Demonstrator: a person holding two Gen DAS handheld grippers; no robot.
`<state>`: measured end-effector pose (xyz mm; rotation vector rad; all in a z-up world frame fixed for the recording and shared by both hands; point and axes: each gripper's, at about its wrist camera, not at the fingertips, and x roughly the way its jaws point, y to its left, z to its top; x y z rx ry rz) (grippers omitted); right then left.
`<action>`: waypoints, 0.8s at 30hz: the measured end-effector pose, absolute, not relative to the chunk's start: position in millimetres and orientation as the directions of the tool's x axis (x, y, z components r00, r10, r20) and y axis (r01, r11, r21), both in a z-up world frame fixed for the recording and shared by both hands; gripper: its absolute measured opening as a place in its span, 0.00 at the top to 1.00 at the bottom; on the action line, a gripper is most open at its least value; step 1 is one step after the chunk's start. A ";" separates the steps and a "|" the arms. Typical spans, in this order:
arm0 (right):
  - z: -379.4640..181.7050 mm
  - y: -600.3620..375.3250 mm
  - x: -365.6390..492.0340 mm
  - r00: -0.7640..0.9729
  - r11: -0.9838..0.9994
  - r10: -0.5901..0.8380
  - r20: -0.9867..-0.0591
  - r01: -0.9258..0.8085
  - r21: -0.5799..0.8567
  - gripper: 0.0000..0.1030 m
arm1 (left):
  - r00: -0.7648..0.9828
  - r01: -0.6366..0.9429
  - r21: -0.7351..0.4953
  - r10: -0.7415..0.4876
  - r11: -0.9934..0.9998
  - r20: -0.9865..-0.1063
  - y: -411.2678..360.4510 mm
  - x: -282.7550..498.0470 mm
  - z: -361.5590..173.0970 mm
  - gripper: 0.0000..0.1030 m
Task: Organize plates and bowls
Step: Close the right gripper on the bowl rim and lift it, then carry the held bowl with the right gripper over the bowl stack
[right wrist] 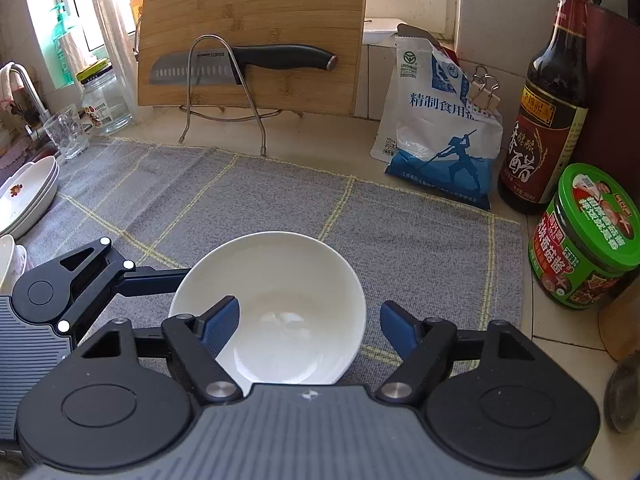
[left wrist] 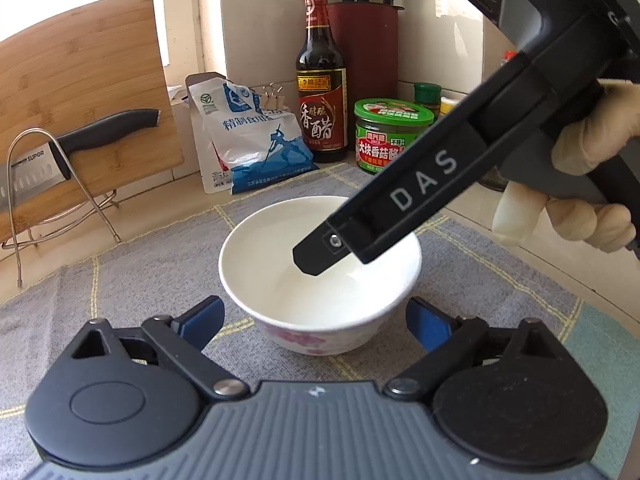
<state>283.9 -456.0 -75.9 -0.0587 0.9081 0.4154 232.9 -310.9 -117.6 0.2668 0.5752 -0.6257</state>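
Note:
A white bowl (left wrist: 320, 276) with pink flowers on its side stands upright on a grey mat (left wrist: 132, 280). My left gripper (left wrist: 314, 320) is open just in front of the bowl, fingers wider than the bowl, not touching it. My right gripper (right wrist: 310, 326) is open over the same bowl (right wrist: 292, 304): its left finger (right wrist: 220, 326) dips inside the rim and its right finger stays outside. In the left wrist view the right gripper's black finger (left wrist: 320, 252) reaches into the bowl from the upper right. Stacked white plates (right wrist: 24, 200) lie at the mat's left edge.
Behind the mat stand a bamboo cutting board (right wrist: 256, 28) with a knife (right wrist: 240, 64) on a wire rack, a salt bag (right wrist: 440, 128), a vinegar bottle (right wrist: 544, 120) and a green-lidded jar (right wrist: 584, 240). A glass jar (right wrist: 104, 100) and tumbler (right wrist: 66, 132) stand at the far left.

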 end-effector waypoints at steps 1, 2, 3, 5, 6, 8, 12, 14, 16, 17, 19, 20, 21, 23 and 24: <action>-76.1 -456.9 285.2 0.536 0.917 0.332 -0.776 -0.378 0.131 0.26 | 0.660 0.620 0.064 -0.475 0.782 -0.581 -311.6 234.0 -118.1 0.10; -76.3 -457.3 286.2 0.533 0.915 0.334 -0.778 -0.380 0.132 0.29 | 0.660 0.619 0.065 -0.474 0.783 -0.582 -312.0 235.0 -118.5 0.10; -76.6 -457.4 286.8 0.530 0.913 0.335 -0.779 -0.385 0.131 0.30 | 0.660 0.619 0.065 -0.474 0.782 -0.583 -313.1 236.2 -118.9 0.10; -77.2 -457.4 288.1 0.521 0.907 0.346 -0.780 -0.397 0.137 0.33 | 0.659 0.620 0.063 -0.475 0.782 -0.583 -313.5 237.5 -118.9 0.11; -77.6 -457.3 288.6 0.518 0.906 0.348 -0.781 -0.401 0.138 0.35 | 0.660 0.621 0.065 -0.476 0.781 -0.582 -313.8 237.6 -118.8 0.11; -77.9 -457.3 289.2 0.515 0.903 0.355 -0.780 -0.406 0.143 0.38 | 0.662 0.621 0.070 -0.474 0.781 -0.581 -314.7 238.0 -118.2 0.11; -78.7 -457.1 290.2 0.511 0.899 0.362 -0.780 -0.412 0.148 0.38 | 0.662 0.622 0.075 -0.472 0.780 -0.582 -314.0 236.1 -116.0 0.11; -79.4 -457.5 290.9 0.509 0.898 0.364 -0.780 -0.413 0.150 0.39 | 0.663 0.622 0.080 -0.470 0.779 -0.584 -313.8 235.1 -114.1 0.11; -80.6 -457.9 292.1 0.505 0.897 0.367 -0.781 -0.413 0.155 0.39 | 0.662 0.623 0.080 -0.469 0.778 -0.584 -314.3 235.2 -113.9 0.11; -81.3 -458.0 292.5 0.502 0.896 0.370 -0.782 -0.414 0.158 0.40 | 0.662 0.621 0.081 -0.467 0.779 -0.586 -314.8 235.8 -113.6 0.11; -82.4 -457.5 293.3 0.500 0.897 0.367 -0.784 -0.414 0.156 0.41 | 0.661 0.619 0.078 -0.465 0.781 -0.589 -315.3 236.2 -113.3 0.11; -82.5 -457.4 293.2 0.500 0.897 0.368 -0.784 -0.414 0.157 0.41 | 0.661 0.620 0.080 -0.465 0.781 -0.589 -315.4 236.2 -113.7 0.11; -82.5 -457.3 293.1 0.500 0.896 0.368 -0.784 -0.415 0.156 0.41 | 0.661 0.620 0.079 -0.465 0.781 -0.589 -315.1 236.5 -114.1 0.11; -82.3 -457.4 293.0 0.499 0.896 0.368 -0.784 -0.415 0.156 0.41 | 0.660 0.620 0.078 -0.465 0.781 -0.590 -315.1 236.7 -114.6 0.11; -82.3 -457.6 293.2 0.499 0.896 0.369 -0.784 -0.415 0.158 0.41 | 0.659 0.620 0.076 -0.465 0.781 -0.592 -314.8 237.0 -114.8 0.11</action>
